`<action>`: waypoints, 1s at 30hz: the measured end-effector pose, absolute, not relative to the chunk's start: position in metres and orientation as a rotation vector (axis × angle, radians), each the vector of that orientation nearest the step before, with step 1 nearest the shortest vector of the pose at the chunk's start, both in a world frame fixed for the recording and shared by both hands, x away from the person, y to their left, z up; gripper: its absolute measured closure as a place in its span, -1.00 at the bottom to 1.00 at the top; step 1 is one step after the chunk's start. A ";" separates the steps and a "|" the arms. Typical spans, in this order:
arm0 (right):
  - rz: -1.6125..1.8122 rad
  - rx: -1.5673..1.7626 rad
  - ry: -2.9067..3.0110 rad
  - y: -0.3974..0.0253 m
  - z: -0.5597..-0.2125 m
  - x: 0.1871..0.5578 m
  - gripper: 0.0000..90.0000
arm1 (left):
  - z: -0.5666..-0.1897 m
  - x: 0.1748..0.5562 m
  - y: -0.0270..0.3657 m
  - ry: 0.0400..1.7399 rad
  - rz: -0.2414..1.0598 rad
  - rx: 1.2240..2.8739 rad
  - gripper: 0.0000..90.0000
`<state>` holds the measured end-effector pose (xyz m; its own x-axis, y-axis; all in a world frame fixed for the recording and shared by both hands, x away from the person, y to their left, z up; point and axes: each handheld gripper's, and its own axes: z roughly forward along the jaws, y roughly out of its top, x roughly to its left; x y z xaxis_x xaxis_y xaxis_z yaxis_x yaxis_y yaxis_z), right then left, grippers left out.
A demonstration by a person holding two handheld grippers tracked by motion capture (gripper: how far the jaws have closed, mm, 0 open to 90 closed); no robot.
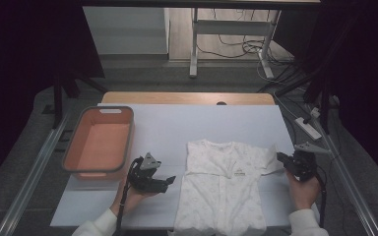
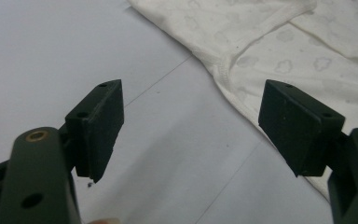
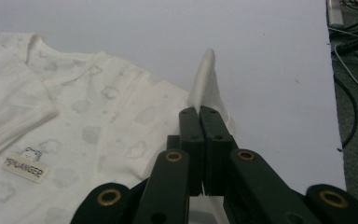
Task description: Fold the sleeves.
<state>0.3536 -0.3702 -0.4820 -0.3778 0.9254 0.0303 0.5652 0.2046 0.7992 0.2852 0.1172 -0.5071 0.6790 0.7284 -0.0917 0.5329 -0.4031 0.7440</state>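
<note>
Label on the white baby garment [image 1: 222, 184]: small rectangular tag [image 3: 24, 168] on the chest, in the right gripper view it reads roughly "PPUANGER", first letters not sharp, with a tiny bear-like figure just above it. Fabric has a faint grey cloud print. Garment lies flat on the white table cover [image 1: 177, 128], right of centre, long axis running near-to-far: neckline at the far end, bottom hem hanging at the near table edge. Its left sleeve is folded in across the chest. Right gripper [image 1: 281, 158] has its jaws pinched together on the right sleeve [image 3: 206, 84], which stands up from the table in a narrow upright fold just past the jaw tips. Left gripper [image 1: 170, 181] hovers just left of the garment, jaws spread wide and holding nothing; in the left gripper view the garment's edge sits between and beyond them. Orange bin [image 1: 100, 142] at the table's left, well apart from the garment.
</note>
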 end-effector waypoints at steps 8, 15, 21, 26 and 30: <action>1.091 1.333 2.032 -0.358 -0.474 0.349 0.97 | -0.507 0.285 0.118 0.968 0.318 2.101 -0.49; 1.121 1.261 2.082 -0.336 -0.467 0.346 0.97 | -0.507 0.285 0.117 0.967 0.323 2.104 -0.49; 1.136 1.239 2.126 -0.323 -0.467 0.345 0.97 | -0.507 0.285 0.118 0.969 0.324 2.103 -0.50; 1.141 1.211 2.150 -0.314 -0.467 0.344 0.97 | -0.507 0.285 0.118 0.971 0.327 2.105 -0.51; 1.147 1.195 2.166 -0.309 -0.468 0.343 0.97 | -0.507 0.285 0.118 0.974 0.329 2.105 -0.52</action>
<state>0.3434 -0.3093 -0.4677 -0.5475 0.8362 0.0333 0.4975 0.2932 0.8164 0.2853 0.1176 -0.5072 0.6733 0.7345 -0.0842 0.5334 -0.4038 0.7433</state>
